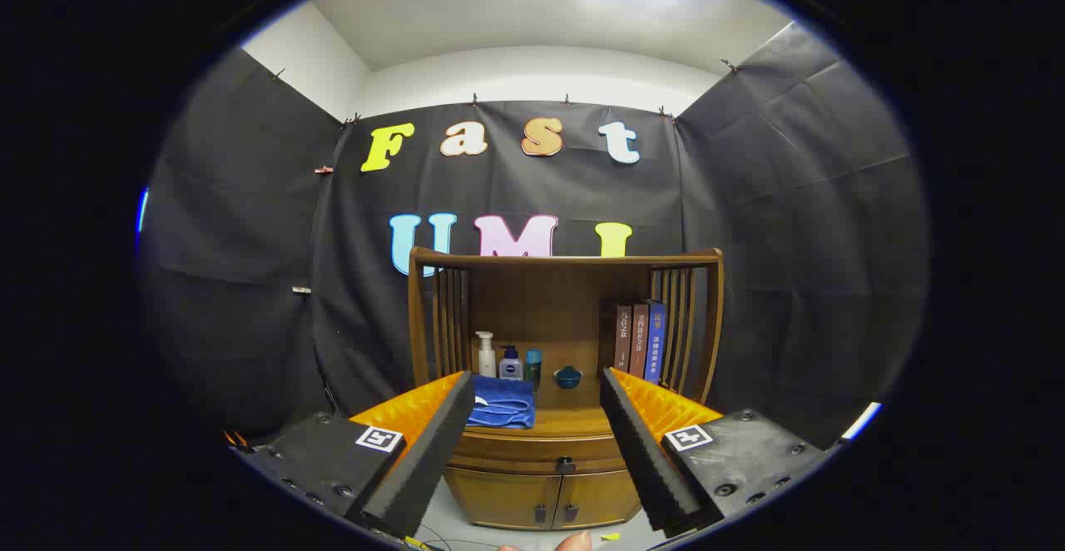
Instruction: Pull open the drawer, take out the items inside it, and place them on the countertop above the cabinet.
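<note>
We see our gripper [532, 405] with its jaws spread wide, the two black ridged fingers [424, 451] standing well apart and holding nothing; neither pad touches anything. Each finger has an orange backing and a small square marker on the black block behind it. Framed in the gap between the fingers, and well beyond their tips, stands a wooden cabinet [566, 318] with slatted sides against the black cloth wall. Its drawer [541, 453] sits closed just under the countertop [574, 422], with a small dark knob [565, 464] at its middle; what lies inside is hidden from us. Below the drawer are two cabinet doors [541, 497], each with a small dark handle near the centre seam. On the countertop a folded blue towel [501, 403] lies toward our left finger. Behind it, against the back panel, stand a white pump bottle [486, 355], a smaller dark blue pump bottle [510, 364] just beside it, and a teal-topped container [533, 365] next to that. A little further right sits a small dark blue bowl [567, 377]. Three books [639, 340] stand upright by the right slats, two brown and one blue. Below the fingers we glimpse a fingertip [574, 542] of the person and some thin cables [433, 541] on the pale floor.
</note>
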Action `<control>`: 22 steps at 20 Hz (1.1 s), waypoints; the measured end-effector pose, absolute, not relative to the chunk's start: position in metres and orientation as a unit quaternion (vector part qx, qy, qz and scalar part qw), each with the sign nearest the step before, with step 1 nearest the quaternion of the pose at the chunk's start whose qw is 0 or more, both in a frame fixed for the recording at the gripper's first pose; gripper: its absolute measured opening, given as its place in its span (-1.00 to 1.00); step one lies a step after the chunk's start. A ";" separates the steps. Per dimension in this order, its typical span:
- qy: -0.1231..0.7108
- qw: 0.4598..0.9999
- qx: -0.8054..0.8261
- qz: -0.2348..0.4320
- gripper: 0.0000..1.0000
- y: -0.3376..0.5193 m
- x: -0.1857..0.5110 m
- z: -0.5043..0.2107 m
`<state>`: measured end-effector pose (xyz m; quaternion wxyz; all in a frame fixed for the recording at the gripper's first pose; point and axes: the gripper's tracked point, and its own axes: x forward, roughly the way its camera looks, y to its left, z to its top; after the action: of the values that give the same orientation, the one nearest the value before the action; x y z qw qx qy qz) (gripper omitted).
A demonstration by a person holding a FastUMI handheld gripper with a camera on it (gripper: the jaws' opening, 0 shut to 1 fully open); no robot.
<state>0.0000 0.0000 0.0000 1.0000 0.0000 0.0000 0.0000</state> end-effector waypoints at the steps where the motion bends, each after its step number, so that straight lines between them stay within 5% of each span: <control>1: 0.000 1.000 0.000 0.000 0.96 0.001 0.000 0.001; 22: 0.001 1.000 -0.001 -0.005 0.97 0.000 -0.001 0.002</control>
<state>-0.0011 -0.0002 0.0020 1.0000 -0.0013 0.0009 -0.0052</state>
